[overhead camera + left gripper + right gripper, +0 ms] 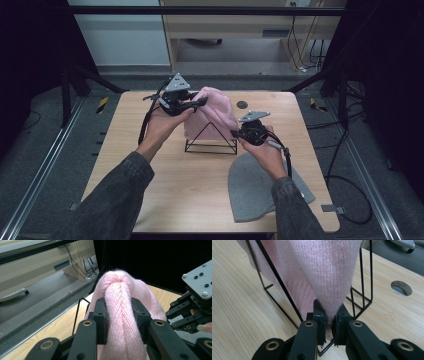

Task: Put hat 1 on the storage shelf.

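High view, both tongs clamping pink knit hat [216, 112], wire stand [211, 141]

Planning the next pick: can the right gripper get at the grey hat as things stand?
Probably not yet. The right gripper is shut on the pink hat's edge at the wire stand; the grey hat lies uncovered near it.

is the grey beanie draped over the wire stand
No, the grey beanie lies flat on the table in front of the black wire stand, which carries the pink beanie.
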Demonstrator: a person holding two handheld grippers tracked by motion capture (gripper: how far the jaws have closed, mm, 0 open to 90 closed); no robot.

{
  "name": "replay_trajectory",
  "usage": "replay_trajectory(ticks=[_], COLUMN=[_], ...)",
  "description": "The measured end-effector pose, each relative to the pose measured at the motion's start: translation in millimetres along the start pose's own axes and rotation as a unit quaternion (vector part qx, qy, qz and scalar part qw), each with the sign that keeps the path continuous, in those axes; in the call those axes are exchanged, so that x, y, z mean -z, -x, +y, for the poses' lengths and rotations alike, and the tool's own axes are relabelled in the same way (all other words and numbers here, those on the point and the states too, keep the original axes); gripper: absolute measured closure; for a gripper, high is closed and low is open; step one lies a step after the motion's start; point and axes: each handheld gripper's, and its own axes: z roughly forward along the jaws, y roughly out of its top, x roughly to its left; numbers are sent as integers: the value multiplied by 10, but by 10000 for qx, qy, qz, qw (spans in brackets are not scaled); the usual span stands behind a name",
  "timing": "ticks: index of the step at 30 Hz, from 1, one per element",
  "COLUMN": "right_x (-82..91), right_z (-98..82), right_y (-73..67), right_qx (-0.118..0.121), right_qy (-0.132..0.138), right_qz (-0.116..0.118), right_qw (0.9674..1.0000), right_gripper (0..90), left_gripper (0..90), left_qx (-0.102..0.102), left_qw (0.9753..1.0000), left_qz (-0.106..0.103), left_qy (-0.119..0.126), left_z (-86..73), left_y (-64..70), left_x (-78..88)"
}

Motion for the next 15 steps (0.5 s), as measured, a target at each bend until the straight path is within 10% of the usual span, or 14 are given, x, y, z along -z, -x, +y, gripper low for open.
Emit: replay_trajectory(ticks=[15], right_x=[-15], right_z=[-73], right_y=[6], right_qx=[-54], right_qy=[-165], right_qz=[28], right_qw=[9998], right_gripper=[745], left_gripper=[717], left_qx=[52], left_qw=[9999], left_qz=[-99], left_qy=[-99], left_z=[-44], left_y=[101], left_x=[-61])
